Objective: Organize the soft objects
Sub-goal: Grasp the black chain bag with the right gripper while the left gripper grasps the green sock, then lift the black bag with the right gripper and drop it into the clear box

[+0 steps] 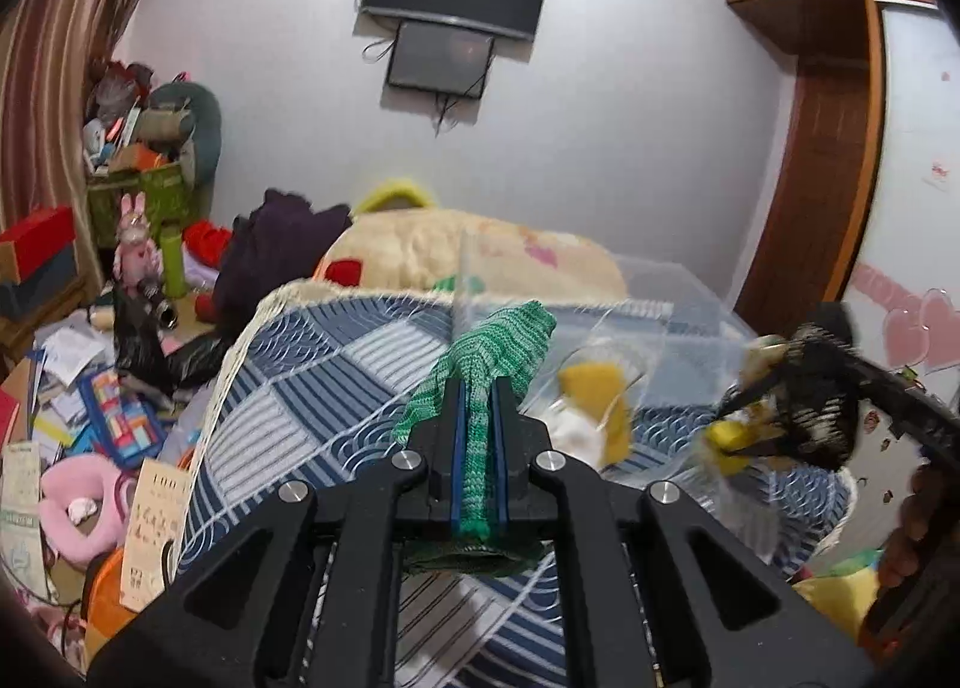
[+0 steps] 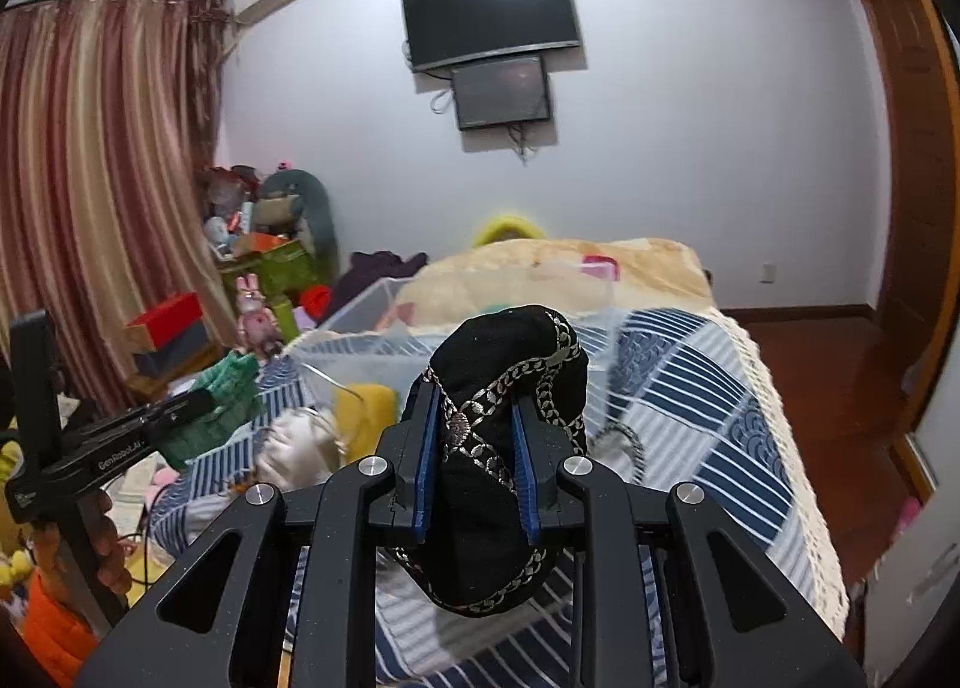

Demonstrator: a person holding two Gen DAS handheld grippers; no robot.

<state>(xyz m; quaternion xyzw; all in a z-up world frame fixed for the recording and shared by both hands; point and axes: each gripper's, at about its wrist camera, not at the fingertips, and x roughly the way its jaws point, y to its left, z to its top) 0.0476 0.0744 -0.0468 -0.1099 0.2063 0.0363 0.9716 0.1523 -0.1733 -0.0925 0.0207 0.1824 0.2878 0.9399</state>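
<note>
- The left gripper (image 1: 478, 436) was clamped on a green knitted piece (image 1: 501, 349), its blue-lined jaws pressed against a narrow fold of the knit, the rest of which fanned out past the fingertips and hung below them.
- The right gripper (image 2: 477, 478) was clamped on a black fabric piece with silver embroidered trim (image 2: 507, 382), which bulged up above the jaws and sagged beneath them.
- Both grippers were held above a bed covered by a blue and white patchwork quilt (image 1: 336, 364), the left one on the left side and the right one on the right.
- A clear plastic storage bin (image 2: 372, 304) sat on the quilt just beyond the grippers; through its wall a yellow sponge-like block (image 2: 366, 403) and a whitish soft item (image 2: 300, 445) could be seen inside.
- In the left wrist view the right gripper appeared at the far right edge, blurred, with the black fabric in it near the bin's right side.
- In the right wrist view the left gripper showed at the left, the green knit held just beside the bin's left wall.
- A cream plush blanket (image 1: 468, 250) lay heaped at the far end of the bed, behind the bin.
- Two dark screens, a television (image 2: 492, 16) and a smaller one below it, hung on the far wall.
- Striped curtains (image 2: 96, 160) and a cluttered pile of toys and boxes (image 1: 144, 148) filled the left side of the room.
</note>
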